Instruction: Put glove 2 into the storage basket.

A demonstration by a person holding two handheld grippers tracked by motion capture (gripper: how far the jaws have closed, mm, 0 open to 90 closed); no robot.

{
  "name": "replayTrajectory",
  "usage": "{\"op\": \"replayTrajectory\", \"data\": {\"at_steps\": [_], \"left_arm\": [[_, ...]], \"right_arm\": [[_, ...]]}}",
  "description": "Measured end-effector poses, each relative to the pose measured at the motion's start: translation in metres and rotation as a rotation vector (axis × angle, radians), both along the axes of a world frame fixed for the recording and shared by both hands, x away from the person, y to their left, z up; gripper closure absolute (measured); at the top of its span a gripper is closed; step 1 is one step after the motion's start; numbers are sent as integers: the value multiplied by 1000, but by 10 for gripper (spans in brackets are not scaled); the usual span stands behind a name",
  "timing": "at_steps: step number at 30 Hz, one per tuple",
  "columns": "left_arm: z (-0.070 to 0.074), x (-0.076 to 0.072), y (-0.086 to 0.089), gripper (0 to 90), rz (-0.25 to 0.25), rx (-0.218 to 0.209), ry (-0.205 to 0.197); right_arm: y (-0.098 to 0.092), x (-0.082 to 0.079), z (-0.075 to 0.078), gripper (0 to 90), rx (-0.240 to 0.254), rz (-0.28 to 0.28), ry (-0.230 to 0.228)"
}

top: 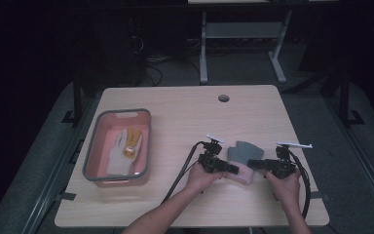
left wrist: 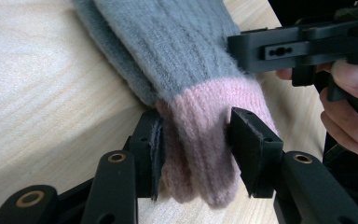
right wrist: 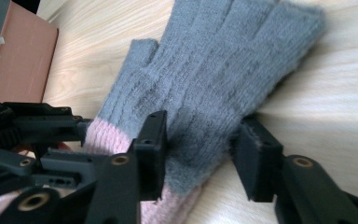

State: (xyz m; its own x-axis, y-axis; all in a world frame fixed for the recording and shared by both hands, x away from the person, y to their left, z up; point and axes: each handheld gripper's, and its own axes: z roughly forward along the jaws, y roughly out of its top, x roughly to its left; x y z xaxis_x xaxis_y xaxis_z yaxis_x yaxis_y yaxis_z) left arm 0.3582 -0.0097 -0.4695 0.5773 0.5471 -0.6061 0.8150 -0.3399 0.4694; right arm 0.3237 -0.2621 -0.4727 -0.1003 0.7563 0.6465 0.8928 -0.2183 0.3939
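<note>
A grey knitted glove with a pink cuff lies on the wooden table between my two grippers. In the left gripper view the glove runs away from me. My left gripper has its jaws pressed against both sides of the pink cuff, which bulges between them. In the right gripper view my right gripper straddles the grey part of the glove just above the cuff, both jaws touching the bunched fabric. From above, the left gripper and right gripper face each other across the glove.
A pink bin with a grey rim stands at the table's left and holds a white and yellow glove. A round cable hole sits near the far edge. Cables trail from both grippers toward the front edge.
</note>
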Motion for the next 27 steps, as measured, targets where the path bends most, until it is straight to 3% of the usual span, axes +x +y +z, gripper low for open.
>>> {"op": "replayTrajectory", "data": {"at_steps": [6, 10, 13, 17, 27], "left_arm": [[-1, 1, 0, 599, 3, -17, 18], [-1, 1, 1, 616, -7, -15, 5], [1, 0, 1, 628, -8, -12, -5], [1, 0, 4, 638, -4, -34, 20], [7, -4, 18, 640, 8, -57, 9]], "right_arm": [[2, 3, -4, 709, 16, 7, 6], [2, 4, -5, 761, 39, 15, 6], [2, 3, -5, 775, 42, 14, 6], [3, 2, -1, 783, 36, 23, 5], [14, 0, 13, 785, 4, 71, -28]]}}
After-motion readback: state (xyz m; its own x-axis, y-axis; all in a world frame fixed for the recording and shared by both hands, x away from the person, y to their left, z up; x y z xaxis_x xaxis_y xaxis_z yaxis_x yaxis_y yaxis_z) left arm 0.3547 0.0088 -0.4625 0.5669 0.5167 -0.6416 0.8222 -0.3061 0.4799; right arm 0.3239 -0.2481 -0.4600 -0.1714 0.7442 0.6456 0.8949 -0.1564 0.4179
